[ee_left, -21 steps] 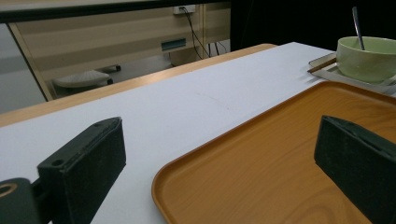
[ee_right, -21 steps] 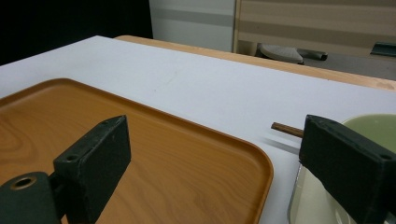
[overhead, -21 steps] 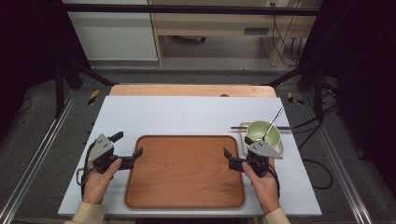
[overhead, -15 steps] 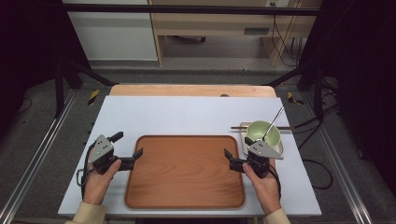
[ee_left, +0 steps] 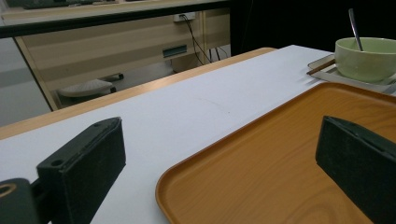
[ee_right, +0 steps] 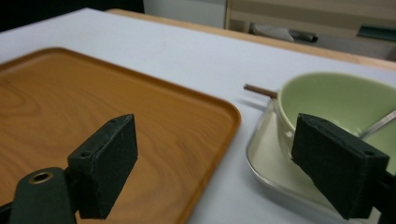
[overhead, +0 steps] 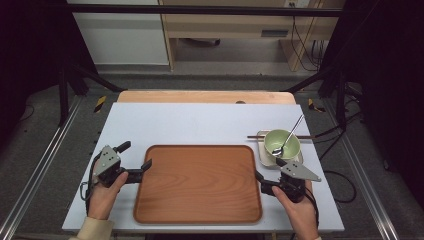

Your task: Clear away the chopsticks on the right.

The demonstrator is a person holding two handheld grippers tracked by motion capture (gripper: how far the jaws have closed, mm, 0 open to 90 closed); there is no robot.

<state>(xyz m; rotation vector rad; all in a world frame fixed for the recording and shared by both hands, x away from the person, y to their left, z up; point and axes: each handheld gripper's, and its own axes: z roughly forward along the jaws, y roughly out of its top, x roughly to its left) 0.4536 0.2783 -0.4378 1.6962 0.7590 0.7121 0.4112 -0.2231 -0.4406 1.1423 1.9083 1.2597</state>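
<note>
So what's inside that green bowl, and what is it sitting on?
A metal spoon leans in the green bowl; no food shows. The bowl stands on a small pale plate, with a brown stick across it; the bowl hides its middle.

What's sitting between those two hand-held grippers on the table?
The wooden tray, seen in the high view, lies between the left hand-held gripper and the right hand-held gripper. Its surface is bare, and both stand open at its edges.
</note>
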